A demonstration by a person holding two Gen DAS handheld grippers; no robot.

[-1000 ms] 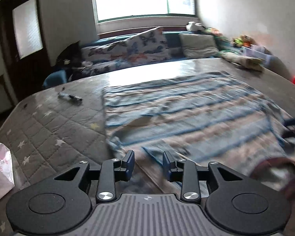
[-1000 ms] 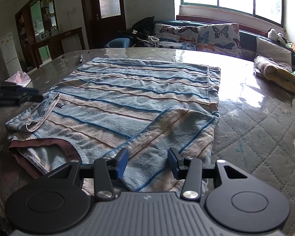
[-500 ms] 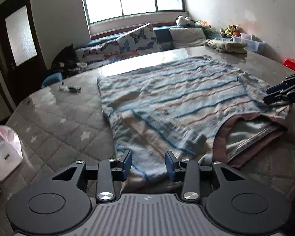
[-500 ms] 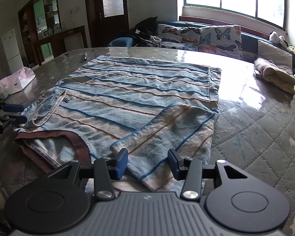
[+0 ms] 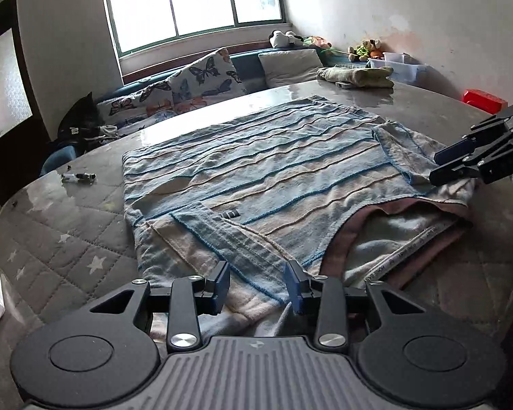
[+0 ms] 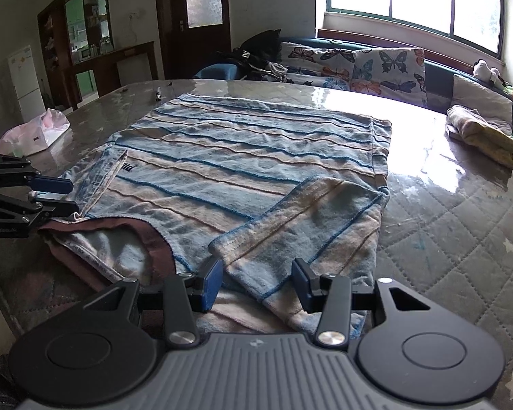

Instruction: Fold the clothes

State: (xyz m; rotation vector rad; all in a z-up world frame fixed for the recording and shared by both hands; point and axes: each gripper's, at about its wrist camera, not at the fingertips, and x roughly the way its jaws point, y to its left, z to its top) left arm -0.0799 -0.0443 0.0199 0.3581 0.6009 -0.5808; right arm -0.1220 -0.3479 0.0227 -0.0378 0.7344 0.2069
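Note:
A blue-and-beige striped shirt lies flat on the quilted table, its pink-lined collar toward me. Both sleeves are folded in over the body: one just beyond my left gripper, the other just beyond my right gripper. My left gripper is open above the shirt's near left shoulder with nothing between its fingers. At the near right shoulder my right gripper is open too, holding nothing.
A pen lies on the table past the shirt's far left corner. A pink-white plastic bag sits at the left edge. Folded clothes rest at the far right. Behind stands a sofa with butterfly cushions.
My left gripper has drawn back from over the shirt to its near left shoulder, leaving the left sleeve folded on the body. The right gripper has pulled back a little. Both stayed open.

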